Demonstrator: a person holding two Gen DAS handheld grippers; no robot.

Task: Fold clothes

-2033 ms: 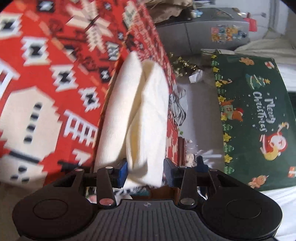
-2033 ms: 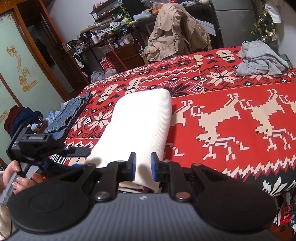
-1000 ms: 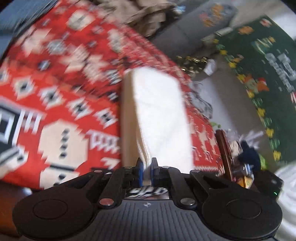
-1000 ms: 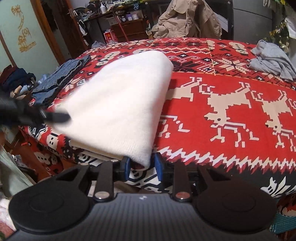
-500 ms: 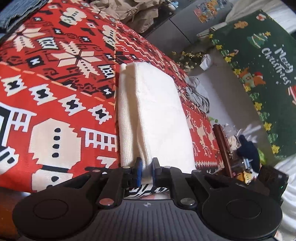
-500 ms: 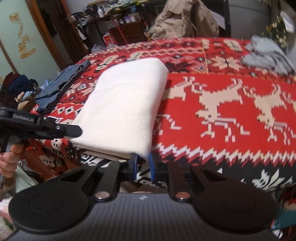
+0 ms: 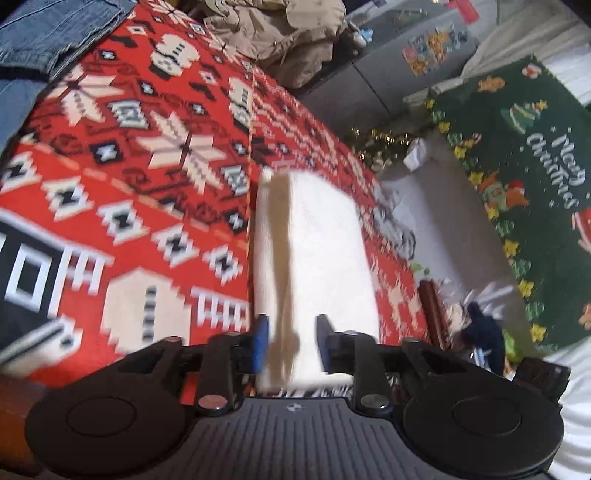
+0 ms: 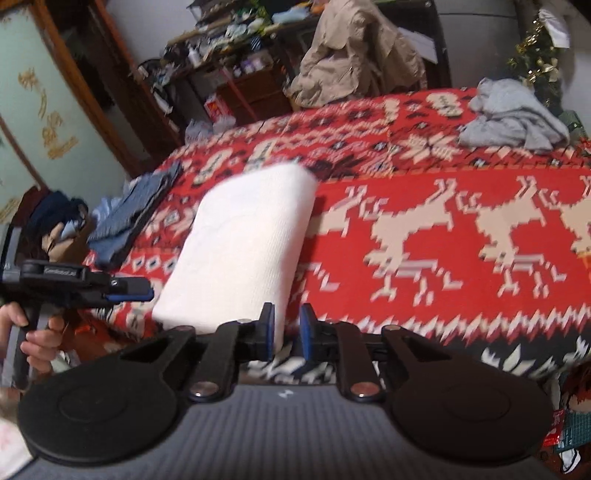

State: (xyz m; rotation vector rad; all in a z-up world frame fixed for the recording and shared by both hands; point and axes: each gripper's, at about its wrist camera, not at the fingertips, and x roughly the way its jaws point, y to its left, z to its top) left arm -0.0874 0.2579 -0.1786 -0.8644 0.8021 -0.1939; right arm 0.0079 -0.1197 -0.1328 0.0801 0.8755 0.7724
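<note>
A white folded garment point(image 8: 243, 247) lies on the red patterned blanket point(image 8: 443, 229), its near end at the bed's front edge. My right gripper point(image 8: 287, 332) is at the garment's near right corner. Its jaws are opening: the corner rests by the left pad and the right pad stands apart from it. In the left wrist view the same garment point(image 7: 325, 258) shows its layered side edge. My left gripper point(image 7: 291, 343) straddles that end with its jaws opening, and the pads no longer pinch the cloth. The left gripper point(image 8: 144, 291) also shows in the right wrist view, held by a hand point(image 8: 33, 332).
Folded jeans point(image 8: 136, 214) lie at the bed's left side, also seen as jeans point(image 7: 55, 33). A crumpled grey garment point(image 8: 513, 114) sits at the far right corner. A beige jacket point(image 8: 354, 55) hangs behind the bed. A green Christmas blanket point(image 7: 535, 184) lies beyond the floor gap.
Both grippers were pinched on the garment's near end. The left jaws have spread wide apart. The right gripper has drawn back and up a little, and its jaws have parted slightly.
</note>
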